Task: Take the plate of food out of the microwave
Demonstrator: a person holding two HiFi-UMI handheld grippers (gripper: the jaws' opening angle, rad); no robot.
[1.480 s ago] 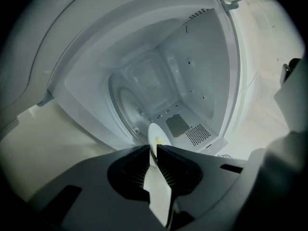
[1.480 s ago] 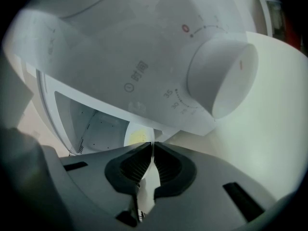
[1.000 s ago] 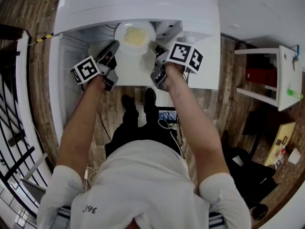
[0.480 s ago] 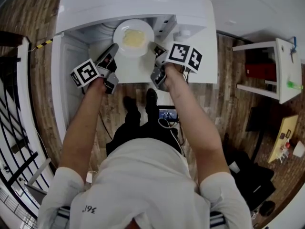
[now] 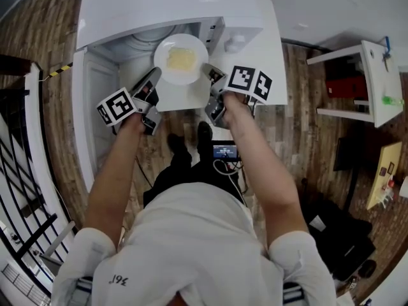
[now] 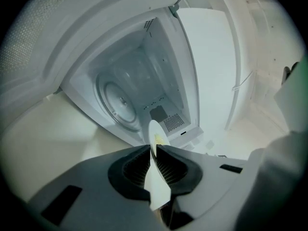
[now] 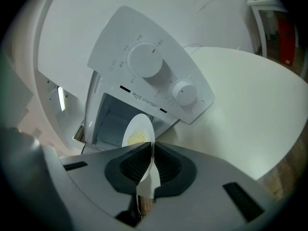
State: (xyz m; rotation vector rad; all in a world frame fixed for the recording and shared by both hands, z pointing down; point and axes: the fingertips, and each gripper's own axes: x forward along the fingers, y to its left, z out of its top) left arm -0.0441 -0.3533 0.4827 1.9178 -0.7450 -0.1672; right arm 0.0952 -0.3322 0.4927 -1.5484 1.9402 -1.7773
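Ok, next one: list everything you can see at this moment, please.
plate: one, white, at the microwave's mouth
food: one portion, yellow, on the plate's middle
microwave: one, white, door open, on the white surface
dials: two, white, on the microwave's front panel
turntable: one, glass, inside the microwave
white surface: one, under the microwave
shelf unit: one, white, on the floor at the right
device with a lit screen: one, dark, by the person's feet
floor: brown wood planks
left gripper: grey, marker cube, shut on the plate's left rim
right gripper: grey, marker cube, shut on the plate's right rim
person: white T-shirt, bare forearms, dark shoes
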